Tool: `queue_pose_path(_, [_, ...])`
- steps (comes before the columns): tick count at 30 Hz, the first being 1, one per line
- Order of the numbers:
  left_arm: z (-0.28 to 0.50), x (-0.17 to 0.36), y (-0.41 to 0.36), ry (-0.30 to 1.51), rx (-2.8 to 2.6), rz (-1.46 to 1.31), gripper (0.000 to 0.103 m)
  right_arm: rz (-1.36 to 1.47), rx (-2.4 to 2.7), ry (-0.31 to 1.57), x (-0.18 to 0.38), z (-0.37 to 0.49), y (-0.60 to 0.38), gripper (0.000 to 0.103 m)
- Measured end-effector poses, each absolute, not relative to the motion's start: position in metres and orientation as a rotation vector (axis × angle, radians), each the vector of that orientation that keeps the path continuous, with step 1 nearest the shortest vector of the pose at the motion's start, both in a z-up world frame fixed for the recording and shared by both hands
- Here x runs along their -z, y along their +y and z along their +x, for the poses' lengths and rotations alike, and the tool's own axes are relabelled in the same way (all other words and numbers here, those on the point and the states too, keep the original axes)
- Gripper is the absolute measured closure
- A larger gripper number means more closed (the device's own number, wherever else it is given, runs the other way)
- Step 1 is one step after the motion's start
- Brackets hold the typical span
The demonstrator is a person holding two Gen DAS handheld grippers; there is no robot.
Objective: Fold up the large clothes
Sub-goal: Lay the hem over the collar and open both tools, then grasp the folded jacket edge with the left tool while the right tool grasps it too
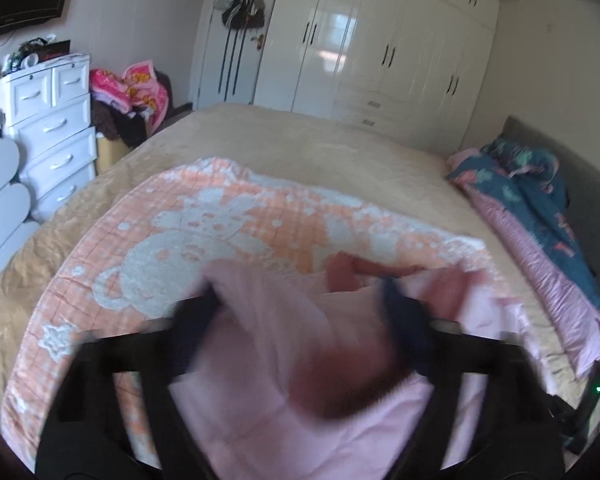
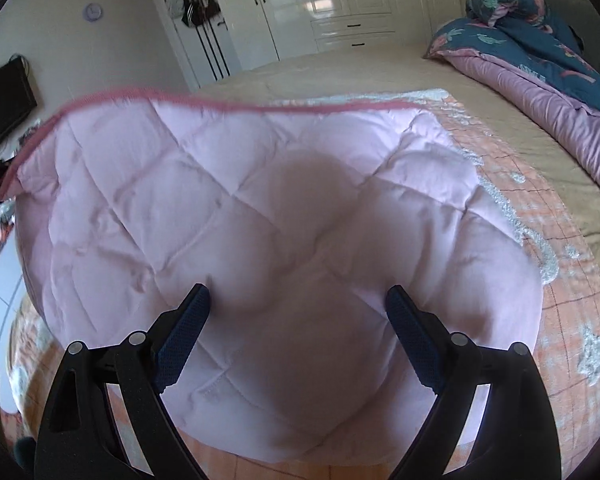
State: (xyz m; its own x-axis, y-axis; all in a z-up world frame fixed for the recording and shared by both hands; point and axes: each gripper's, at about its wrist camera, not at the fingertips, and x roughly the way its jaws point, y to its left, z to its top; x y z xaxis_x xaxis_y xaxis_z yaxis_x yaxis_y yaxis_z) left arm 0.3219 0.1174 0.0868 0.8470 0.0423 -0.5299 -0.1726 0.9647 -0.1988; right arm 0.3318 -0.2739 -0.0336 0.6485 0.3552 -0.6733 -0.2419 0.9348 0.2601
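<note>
A pale pink quilted garment (image 2: 260, 184) with a darker pink trim lies over an orange-and-white bear-pattern blanket (image 1: 204, 232) on the bed. In the right wrist view my right gripper (image 2: 298, 300) stands open, its blue-padded fingers (image 2: 188, 328) wide apart just above the pink fabric, holding nothing. In the left wrist view, which is motion-blurred, the same pink garment (image 1: 284, 344) fills the space between the fingers of my left gripper (image 1: 300, 300); the fingers stand apart, and I cannot tell if they grip the cloth.
The tan bed cover (image 1: 300, 140) stretches back to white wardrobes (image 1: 380, 48). A blue and pink duvet (image 1: 540, 208) is heaped along the bed's right side. A white chest of drawers (image 1: 52, 128) stands at the left.
</note>
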Motion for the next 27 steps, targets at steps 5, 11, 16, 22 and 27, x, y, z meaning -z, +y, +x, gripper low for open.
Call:
queue_pose_path(5, [0.298,-0.106,0.103,0.475,-0.147,-0.136,0.012,0.154,-0.324,0.754,0.019,0.324,-0.286,0.014])
queue_pose_path(11, [0.275,-0.074,0.119,0.520,-0.196,-0.102,0.010,0.135,-0.257,0.678,0.000,0.316,-0.316,0.013])
queue_pose_path(16, [0.269,-0.023,0.150,0.623,-0.230,-0.152,0.010,0.131,-0.177,0.732,0.013,0.329,-0.346,0.012])
queue_pose_path(22, [0.276,0.022,0.179,0.683,-0.160,-0.272,0.010,0.211,-0.172,0.795,0.039,0.341,-0.370,0.012])
queue_pose_path(27, [0.287,0.049,0.190,0.740,-0.064,-0.396,0.010,0.200,-0.203,0.824,0.048,0.347,-0.368,0.012])
